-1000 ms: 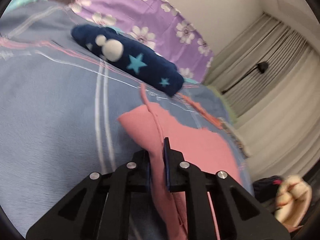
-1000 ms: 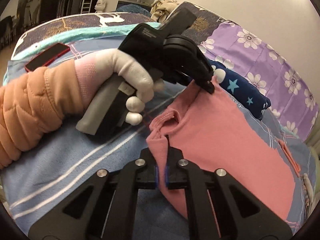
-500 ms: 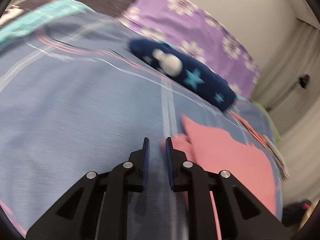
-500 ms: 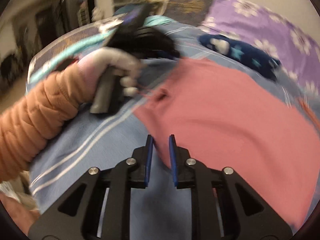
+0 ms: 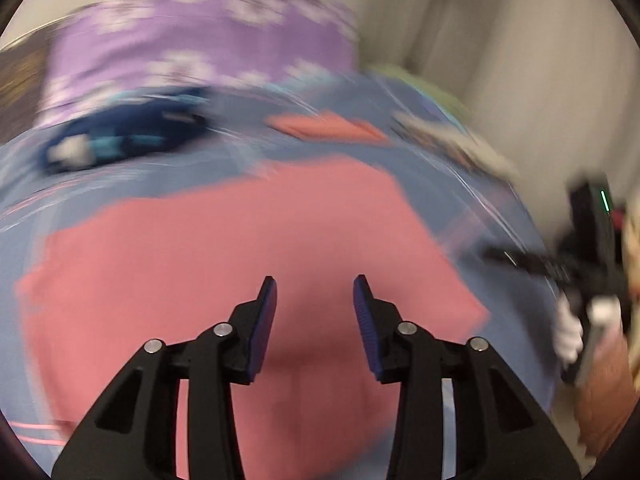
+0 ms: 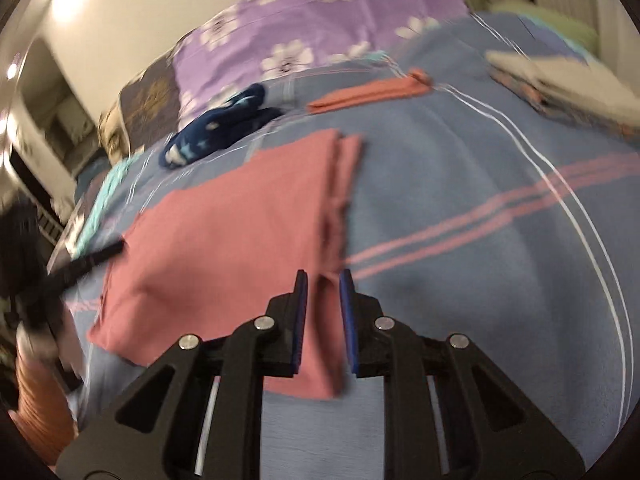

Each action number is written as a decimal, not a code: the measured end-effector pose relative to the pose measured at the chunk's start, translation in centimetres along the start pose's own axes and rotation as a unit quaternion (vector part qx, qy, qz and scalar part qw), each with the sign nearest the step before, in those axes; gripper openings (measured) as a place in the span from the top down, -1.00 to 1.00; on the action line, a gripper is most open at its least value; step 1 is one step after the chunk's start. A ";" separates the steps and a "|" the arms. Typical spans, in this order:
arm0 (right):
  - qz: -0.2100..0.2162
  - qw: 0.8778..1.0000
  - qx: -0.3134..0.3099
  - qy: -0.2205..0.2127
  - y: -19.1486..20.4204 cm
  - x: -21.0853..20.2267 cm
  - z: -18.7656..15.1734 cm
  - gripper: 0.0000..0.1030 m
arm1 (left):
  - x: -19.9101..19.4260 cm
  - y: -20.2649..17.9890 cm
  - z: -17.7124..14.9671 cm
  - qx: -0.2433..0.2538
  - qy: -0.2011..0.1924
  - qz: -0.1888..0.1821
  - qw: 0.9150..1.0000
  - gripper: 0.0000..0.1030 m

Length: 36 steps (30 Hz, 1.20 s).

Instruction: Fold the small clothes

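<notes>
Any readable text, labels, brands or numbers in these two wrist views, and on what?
None can be read.
Folded pink shirt: plain, no print visible.
Navy star-patterned garment: stars only, no lettering.
Purple floral pillow: flowers only.
Flat stack at the bed's far edge: too blurred to tell.

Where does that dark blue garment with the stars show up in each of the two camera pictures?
Left wrist view: the dark blue star-print garment lies upper left, blurred, beyond the pink shirt.
Right wrist view: it lies upper left of centre, beyond the pink shirt.
Shared landmark: the purple floral pillow right behind it in both.
</notes>
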State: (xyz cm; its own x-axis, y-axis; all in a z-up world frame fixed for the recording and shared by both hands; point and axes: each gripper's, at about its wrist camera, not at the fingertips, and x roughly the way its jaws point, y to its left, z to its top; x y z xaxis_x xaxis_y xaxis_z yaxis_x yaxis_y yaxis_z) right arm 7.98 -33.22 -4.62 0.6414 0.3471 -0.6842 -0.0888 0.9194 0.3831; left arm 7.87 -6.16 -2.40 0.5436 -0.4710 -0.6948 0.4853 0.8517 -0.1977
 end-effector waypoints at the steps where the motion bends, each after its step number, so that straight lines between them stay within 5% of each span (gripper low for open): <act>1: 0.000 1.000 0.010 0.000 -1.1 -0.1 -0.3 0.65 | 1.5 -2.4 -0.1 0.022 0.016 -0.009 1.000 0.18; 6: -0.002 0.999 0.037 -0.006 -5.2 -0.2 0.0 0.48 | 5.9 -11.5 -1.8 0.143 0.032 0.019 0.989 0.13; 11: 0.017 0.999 0.030 -0.008 -6.8 0.2 1.7 0.40 | 8.4 -13.8 -2.6 0.151 0.068 0.028 0.986 0.06; 15: 0.049 0.999 -0.004 0.006 -5.5 1.9 4.4 0.12 | 9.4 -13.8 -2.5 0.141 0.076 0.044 0.986 0.03; 19: 0.084 0.995 -0.004 0.057 -4.3 6.4 8.6 0.12 | 9.8 -14.8 -2.3 0.152 0.074 0.031 0.985 0.56; 23: 0.087 0.992 0.009 0.089 -3.6 11.2 11.4 0.12 | 9.6 -14.2 -2.7 0.143 0.068 0.005 0.987 0.71; 25: 0.092 0.991 0.027 0.091 -4.1 12.8 12.2 0.19 | 9.7 -13.8 -2.8 0.132 0.068 -0.011 0.989 0.71; 26: 0.089 0.992 0.032 0.088 -4.1 13.3 12.5 0.43 | 9.7 -13.5 -2.7 0.124 0.070 -0.021 0.990 0.71; 27: 0.090 0.992 0.035 0.087 -4.0 13.8 12.8 0.96 | 9.8 -13.1 -2.7 0.112 0.072 -0.034 0.991 0.71; 32: 0.120 0.993 0.007 0.008 -2.0 10.9 14.3 0.96 | 10.0 -12.6 -2.7 0.102 0.070 -0.063 0.990 0.71; 36: 0.026 0.998 -0.052 0.034 -0.8 14.3 14.0 0.96 | 10.2 -13.2 -2.7 0.119 0.074 -0.077 0.987 0.54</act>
State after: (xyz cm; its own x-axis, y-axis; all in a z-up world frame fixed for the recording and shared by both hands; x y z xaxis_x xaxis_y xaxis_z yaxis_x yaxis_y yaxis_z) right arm 27.90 -31.53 -6.05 0.5813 0.4031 -0.7068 -0.2017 0.9129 0.3548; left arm 5.12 -21.63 -8.79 0.3533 -0.5379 -0.7654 0.7110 0.6861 -0.1539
